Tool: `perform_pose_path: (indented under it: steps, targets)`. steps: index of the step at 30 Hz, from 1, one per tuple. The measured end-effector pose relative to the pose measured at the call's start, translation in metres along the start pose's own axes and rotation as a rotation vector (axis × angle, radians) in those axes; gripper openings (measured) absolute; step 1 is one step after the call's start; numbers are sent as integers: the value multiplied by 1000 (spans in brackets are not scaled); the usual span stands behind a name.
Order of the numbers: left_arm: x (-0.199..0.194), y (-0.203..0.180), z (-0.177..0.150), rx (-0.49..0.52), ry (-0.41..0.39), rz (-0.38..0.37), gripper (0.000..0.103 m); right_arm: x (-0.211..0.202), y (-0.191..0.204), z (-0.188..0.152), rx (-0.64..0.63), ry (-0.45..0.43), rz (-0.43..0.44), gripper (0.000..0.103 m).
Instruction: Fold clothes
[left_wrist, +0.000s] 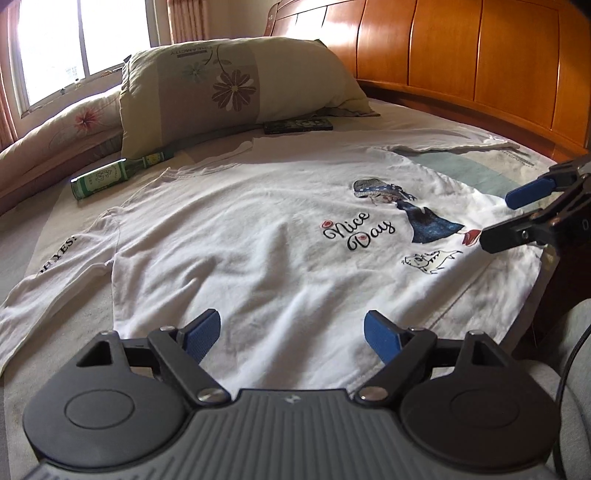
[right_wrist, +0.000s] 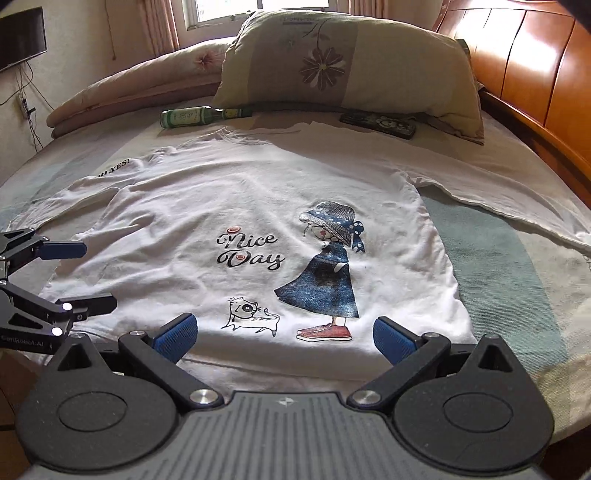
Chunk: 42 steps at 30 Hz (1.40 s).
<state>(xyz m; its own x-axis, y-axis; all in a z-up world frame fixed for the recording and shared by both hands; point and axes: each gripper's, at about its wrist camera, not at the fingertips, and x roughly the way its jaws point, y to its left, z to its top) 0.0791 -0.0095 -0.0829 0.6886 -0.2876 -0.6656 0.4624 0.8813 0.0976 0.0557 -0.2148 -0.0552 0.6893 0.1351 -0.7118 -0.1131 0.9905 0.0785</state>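
A white long-sleeved shirt (left_wrist: 240, 240) with a "Nice Day" print and a girl in a blue dress lies flat and face up on the bed, both sleeves spread out. Its hem is nearest to me. My left gripper (left_wrist: 291, 332) hovers open over the hem on the shirt's left side, with nothing pinched between its blue pads. My right gripper (right_wrist: 284, 336) hovers open over the hem below the cat and red-shoe print of the shirt (right_wrist: 184, 192). Each shows in the other's view, the right gripper (left_wrist: 508, 214) and the left gripper (right_wrist: 90, 277), both with jaws apart.
A large flowered pillow (left_wrist: 236, 81) lies behind the shirt's collar, with a green bottle (left_wrist: 110, 177) and a dark flat case (left_wrist: 297, 125) beside it. A folded quilt (right_wrist: 129, 88) lies at the far left. The wooden headboard (left_wrist: 461, 55) runs along the right.
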Motion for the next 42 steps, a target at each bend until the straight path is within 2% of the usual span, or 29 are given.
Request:
perform_pose_path:
  steps: [2, 4, 6, 9, 11, 15, 17, 18, 20, 21, 23, 25, 28, 31, 33, 35, 39, 40, 41, 42]
  targets:
    - [6, 2, -19, -54, 72, -22, 85, -8, 13, -1, 0, -6, 14, 103]
    - [1, 2, -34, -99, 71, -17, 85, -12, 20, 1, 0, 3, 51, 103]
    - [-11, 2, -46, -106, 67, -31, 87, -13, 24, 3, -18, -2, 38, 103]
    - [-26, 4, -54, -99, 83, -52, 87, 1, 20, 3, 13, 50, 37, 103]
    - [-33, 11, -48, -112, 93, -83, 87, 14, 17, 2, 25, 74, 39, 103]
    - [-28, 30, -18, -124, 6, -69, 87, 41, 20, 7, -30, 80, 5, 103]
    - [-9, 39, -5, -154, -16, -97, 87, 53, 25, 11, -67, 68, -14, 103]
    - [1, 42, -3, -172, -11, -107, 87, 60, 28, 11, -81, 72, -25, 103]
    - [24, 46, -6, -219, 80, -92, 87, 74, 29, 7, -86, 121, -56, 103]
    - [22, 45, -15, -208, 71, -80, 87, 77, 27, 1, -66, 143, -66, 103]
    - [14, 44, -29, -198, 70, -60, 88, 67, 19, -12, -2, 111, -57, 103]
    - [0, 45, -41, -202, 85, -46, 88, 56, 16, -22, 10, 120, -57, 103]
    - [-8, 59, -29, -227, 116, -96, 88, 50, 20, -24, -33, 180, -73, 103]
    - [-5, 79, 0, -248, -13, -99, 88, 55, 20, -16, 2, 217, -77, 103]
    - [10, 91, 19, -260, -45, -87, 88, 57, 20, -13, 22, 216, -82, 103]
    - [34, 100, 29, -306, -21, -90, 88, 57, 20, -13, 31, 211, -87, 103]
    - [62, 112, 8, -336, 58, -74, 85, 53, 17, -17, 31, 217, -80, 103]
    - [56, 110, 2, -287, 45, -47, 86, 52, 15, -18, 38, 220, -82, 103]
    - [52, 111, 0, -260, 69, 1, 85, 50, 12, -20, 52, 222, -83, 103]
    - [48, 113, -1, -254, 79, 17, 85, 49, 10, -19, 60, 223, -87, 103]
